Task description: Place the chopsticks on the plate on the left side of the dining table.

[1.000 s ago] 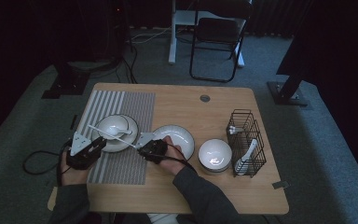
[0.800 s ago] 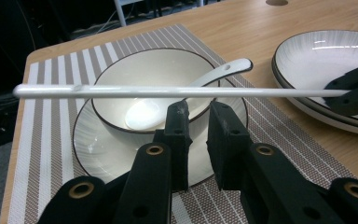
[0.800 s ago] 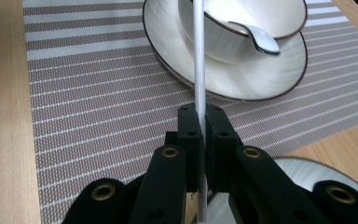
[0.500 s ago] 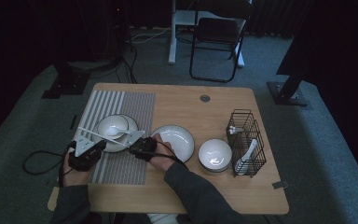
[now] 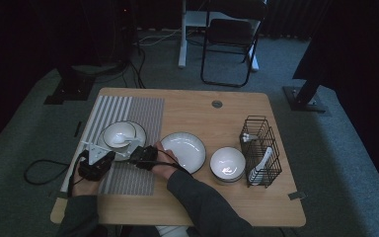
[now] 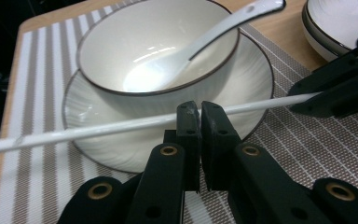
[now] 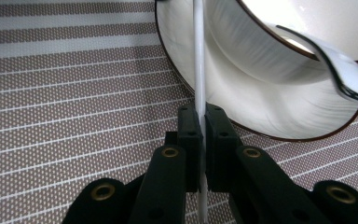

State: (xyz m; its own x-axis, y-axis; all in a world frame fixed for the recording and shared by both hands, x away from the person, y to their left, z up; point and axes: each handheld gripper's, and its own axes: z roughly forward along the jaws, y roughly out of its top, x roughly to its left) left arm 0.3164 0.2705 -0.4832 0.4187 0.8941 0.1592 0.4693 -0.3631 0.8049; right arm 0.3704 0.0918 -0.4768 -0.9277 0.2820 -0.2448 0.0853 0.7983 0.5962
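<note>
A thin white stick (image 7: 199, 56) lies over the striped placemat (image 5: 143, 113), in front of a white bowl (image 5: 120, 134) that holds a white spoon (image 6: 200, 44) and stands on a dark-rimmed plate (image 6: 261, 74). My right gripper (image 7: 199, 112) is shut on the stick, which runs straight up between its pads. In the left gripper view the stick (image 6: 98, 128) crosses sideways behind my left gripper (image 6: 199, 107), whose jaws are shut with nothing between them. The right gripper (image 6: 335, 88) holds the stick's far end there. In the high view the left gripper (image 5: 96, 165) and right gripper (image 5: 143, 154) sit close together.
A second empty plate (image 5: 182, 150) lies at the table's middle, and a white bowl (image 5: 227, 163) sits to its right. A black wire basket (image 5: 260, 150) with white spoons stands at the right. The wooden table's near edge (image 5: 177, 217) is close to the forearms.
My right gripper has moved left, closer to the left gripper. The left hand has sunk slightly toward the mat beside the plate.
</note>
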